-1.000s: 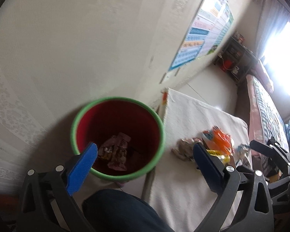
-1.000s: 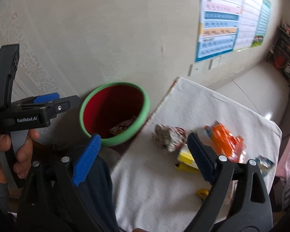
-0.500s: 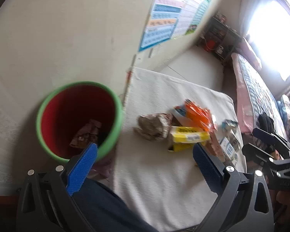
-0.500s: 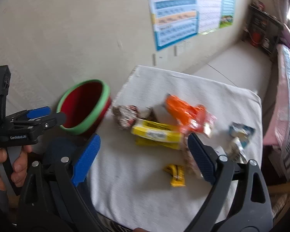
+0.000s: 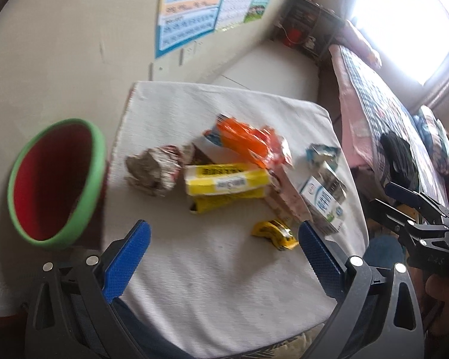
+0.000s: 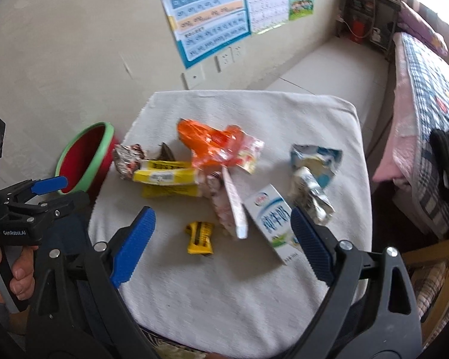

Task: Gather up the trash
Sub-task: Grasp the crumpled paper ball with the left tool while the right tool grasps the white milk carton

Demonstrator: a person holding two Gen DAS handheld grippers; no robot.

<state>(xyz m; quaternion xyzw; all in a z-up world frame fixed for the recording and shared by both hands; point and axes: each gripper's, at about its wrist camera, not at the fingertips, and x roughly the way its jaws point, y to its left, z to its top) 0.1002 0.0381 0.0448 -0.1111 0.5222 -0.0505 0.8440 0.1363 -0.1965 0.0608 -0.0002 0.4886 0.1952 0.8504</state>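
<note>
Trash lies on a white cloth-covered table [image 5: 224, 284] [image 6: 224, 299]: a crumpled foil wrapper [image 5: 152, 170] [image 6: 125, 158], a yellow packet [image 5: 227, 182] [image 6: 164, 176], an orange bag [image 5: 248, 140] [image 6: 209, 140], a small yellow wrapper [image 5: 275, 233] [image 6: 199, 236], a milk carton [image 5: 323, 200] [image 6: 272, 218] and a blue-white wrapper [image 6: 314, 161]. A red bin with a green rim [image 5: 57, 179] [image 6: 86, 158] stands at the table's left. My left gripper [image 5: 224, 245] and right gripper [image 6: 221, 230] both hover open over the near side of the table, nothing between their fingers.
A wall with a poster [image 6: 212, 9] and sockets is behind the table. A bed with a checked cover [image 6: 428, 68] lies to the right, a dark shelf [image 6: 365, 21] at the back. A hand [image 6: 12, 272] holds the left gripper's handle.
Both grippers have swung right, away from over the bin and toward the trash on the table. The bin has slid to the left edge of both views. Both stayed open.
</note>
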